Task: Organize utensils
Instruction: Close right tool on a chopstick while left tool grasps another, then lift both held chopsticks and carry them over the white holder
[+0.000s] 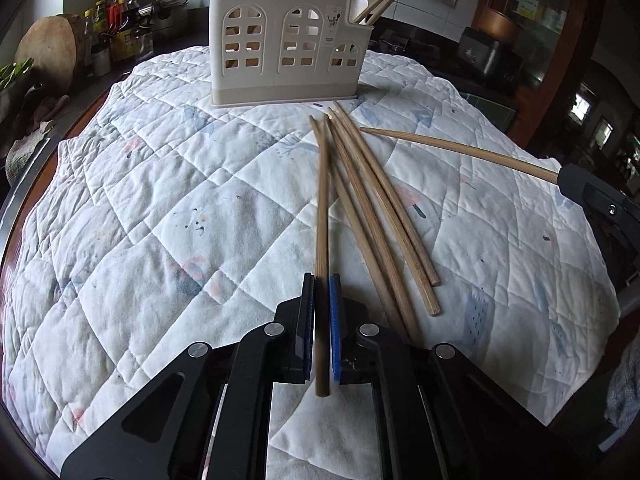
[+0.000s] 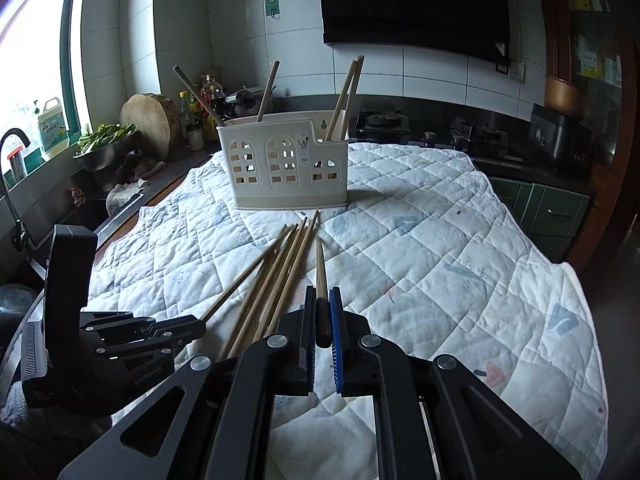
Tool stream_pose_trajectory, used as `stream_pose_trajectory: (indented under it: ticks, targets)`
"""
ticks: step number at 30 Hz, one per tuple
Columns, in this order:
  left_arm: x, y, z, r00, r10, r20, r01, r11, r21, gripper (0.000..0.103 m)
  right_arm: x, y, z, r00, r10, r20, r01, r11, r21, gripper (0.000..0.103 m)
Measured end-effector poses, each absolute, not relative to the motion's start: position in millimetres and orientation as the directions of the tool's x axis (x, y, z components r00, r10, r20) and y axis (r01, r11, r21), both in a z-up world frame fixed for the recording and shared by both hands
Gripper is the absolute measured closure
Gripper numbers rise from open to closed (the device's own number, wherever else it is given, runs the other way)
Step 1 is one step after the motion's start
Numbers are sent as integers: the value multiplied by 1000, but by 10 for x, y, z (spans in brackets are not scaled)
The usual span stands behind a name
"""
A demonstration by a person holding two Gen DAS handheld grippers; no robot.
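A cream utensil holder [image 1: 286, 46] with arched cut-outs stands at the far side of the quilted cloth and holds several chopsticks; it also shows in the right wrist view [image 2: 284, 160]. Several loose wooden chopsticks [image 1: 372, 208] lie on the cloth in front of it, and they show in the right wrist view [image 2: 280, 276] too. My left gripper [image 1: 322, 284] is shut on one chopstick [image 1: 322, 200] that points toward the holder. My right gripper [image 2: 322, 294] is shut on another chopstick [image 2: 320, 268]; from the left wrist view that chopstick [image 1: 460, 150] juts from the right gripper [image 1: 564, 178] at the right edge.
The white quilted cloth [image 2: 440, 240] covers the table. A counter with a sink tap [image 2: 12, 176], greens, a round chopping board [image 2: 150, 122] and bottles runs along the left. A stove [image 2: 380, 122] and dark appliances stand behind.
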State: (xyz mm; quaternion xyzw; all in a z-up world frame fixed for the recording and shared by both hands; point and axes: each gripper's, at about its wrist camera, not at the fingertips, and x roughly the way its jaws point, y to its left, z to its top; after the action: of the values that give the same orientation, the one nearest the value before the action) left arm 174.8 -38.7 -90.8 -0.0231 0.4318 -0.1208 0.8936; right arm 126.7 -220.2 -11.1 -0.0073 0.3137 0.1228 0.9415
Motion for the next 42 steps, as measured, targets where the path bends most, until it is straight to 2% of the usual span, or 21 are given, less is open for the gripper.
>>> stream_pose_trajectory:
  ticks: [11, 20, 30, 38, 42]
  targets:
    - [1764, -118, -357, 682, -291, -671, 230, 956, -181, 97, 1463, -2238, 318, 807, 238, -541, -259, 965, 40, 96]
    - [1875, -82, 33, 714, -343, -610, 294, 938, -184, 97, 1678, -2177, 579, 791, 296, -536, -318, 947, 54, 96]
    - [2005, -48, 289, 711, -270, -649, 303, 951, -64, 97, 1787, -2081, 770, 806, 297, -512, -337, 941, 16, 96]
    - [2263, 60, 430, 649, -274, -710, 319, 945, -73, 97, 1822, -2010, 926, 819, 297, -492, -348, 937, -14, 96]
    - [2340, 108, 544, 653, -253, -714, 303, 951, -60, 97, 1860, -1978, 1026, 829, 294, -475, -351, 936, -34, 96]
